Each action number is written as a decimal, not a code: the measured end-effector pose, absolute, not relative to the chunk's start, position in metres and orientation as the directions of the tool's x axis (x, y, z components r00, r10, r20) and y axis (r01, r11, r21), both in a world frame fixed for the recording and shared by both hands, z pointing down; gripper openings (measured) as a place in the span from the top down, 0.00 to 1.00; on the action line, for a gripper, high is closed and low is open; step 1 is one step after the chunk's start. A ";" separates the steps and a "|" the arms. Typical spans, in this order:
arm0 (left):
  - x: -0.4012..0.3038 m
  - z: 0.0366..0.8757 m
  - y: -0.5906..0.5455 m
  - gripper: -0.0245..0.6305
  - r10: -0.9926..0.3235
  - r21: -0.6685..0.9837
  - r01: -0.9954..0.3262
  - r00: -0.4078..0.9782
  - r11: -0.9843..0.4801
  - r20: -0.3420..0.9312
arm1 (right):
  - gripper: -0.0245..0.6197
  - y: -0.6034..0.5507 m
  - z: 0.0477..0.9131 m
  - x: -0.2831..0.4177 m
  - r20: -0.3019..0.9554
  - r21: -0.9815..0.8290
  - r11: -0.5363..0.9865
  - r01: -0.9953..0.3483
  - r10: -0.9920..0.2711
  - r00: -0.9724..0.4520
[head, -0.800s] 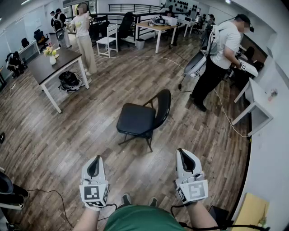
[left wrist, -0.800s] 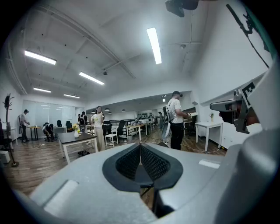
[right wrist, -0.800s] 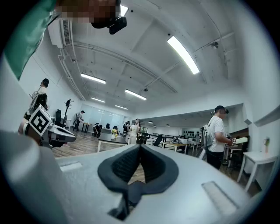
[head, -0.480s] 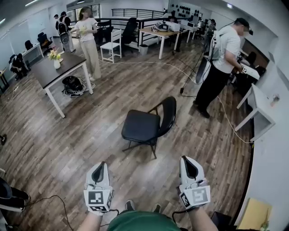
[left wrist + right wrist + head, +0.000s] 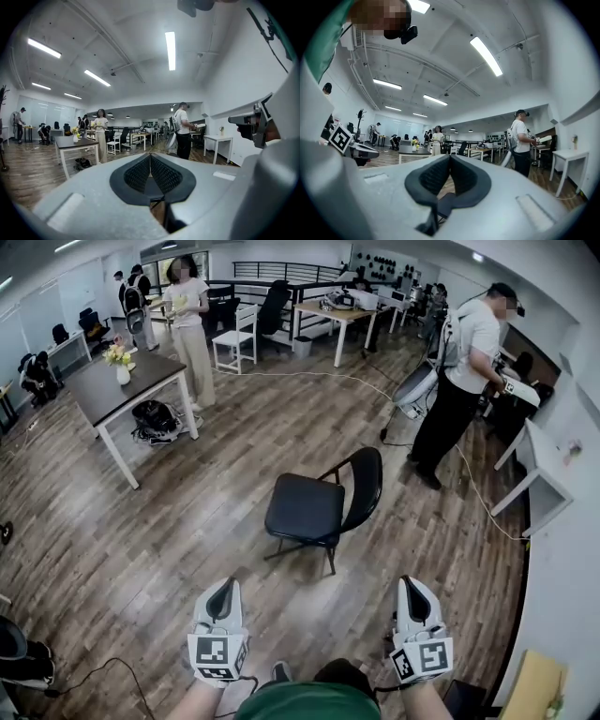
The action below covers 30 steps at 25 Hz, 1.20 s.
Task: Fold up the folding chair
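Observation:
A black folding chair stands unfolded on the wooden floor in the head view, its seat toward me and its backrest at the right. My left gripper and right gripper hover side by side short of the chair, apart from it. Both are shut with nothing between the jaws. In the left gripper view the shut gripper hides most of the chair, and only a sliver of the chair's seat shows below. The right gripper view shows the shut gripper and a bit of the chair beneath.
A dark table with a flower vase stands at the left, a bag under it. A person in a white shirt stands right of the chair beside a white desk. A cable runs across the floor. Another person stands farther back.
The view has shifted, so the chair now sits lower and further right in the picture. Both grippers have moved right and lower in the frame, still shut.

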<state>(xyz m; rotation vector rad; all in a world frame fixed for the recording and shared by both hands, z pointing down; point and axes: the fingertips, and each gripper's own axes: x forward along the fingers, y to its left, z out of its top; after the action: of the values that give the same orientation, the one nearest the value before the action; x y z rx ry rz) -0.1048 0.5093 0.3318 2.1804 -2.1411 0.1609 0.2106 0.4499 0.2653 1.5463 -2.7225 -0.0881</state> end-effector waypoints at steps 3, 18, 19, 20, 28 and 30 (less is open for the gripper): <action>-0.112 0.341 0.502 0.95 -0.990 0.006 -1.000 0.025 -0.024 0.139 | 0.96 0.446 0.276 0.209 0.013 0.041 0.498 -0.866 -0.867 -0.498; -0.128 0.357 0.378 0.95 -0.977 -0.014 -1.000 -0.005 0.002 0.211 | 0.96 0.300 0.323 0.171 0.073 -0.103 0.564 -0.819 -0.817 -0.572; -0.127 0.357 0.366 0.95 -0.977 -0.020 -1.000 -0.009 0.004 0.214 | 0.96 0.288 0.325 0.171 0.072 -0.108 0.568 -0.816 -0.814 -0.576; -0.125 0.356 0.354 0.95 -0.976 -0.029 -1.000 -0.013 0.007 0.215 | 0.96 0.275 0.326 0.171 0.072 -0.113 0.570 -0.814 -0.812 -0.579; -0.122 0.351 0.278 0.95 -0.974 -0.055 -0.997 -0.061 0.051 0.217 | 0.96 0.185 0.343 0.175 0.112 -0.152 0.595 -0.789 -0.783 -0.612; -0.123 0.353 0.266 0.95 -0.973 -0.053 -0.997 -0.073 0.063 0.220 | 0.96 0.168 0.348 0.176 0.121 -0.153 0.598 -0.787 -0.779 -0.616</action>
<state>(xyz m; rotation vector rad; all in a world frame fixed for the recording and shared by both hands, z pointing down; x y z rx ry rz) -0.1228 0.2664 0.3530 2.0481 -2.1951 0.2873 0.1764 0.1678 0.3479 1.3577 -2.7714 0.2964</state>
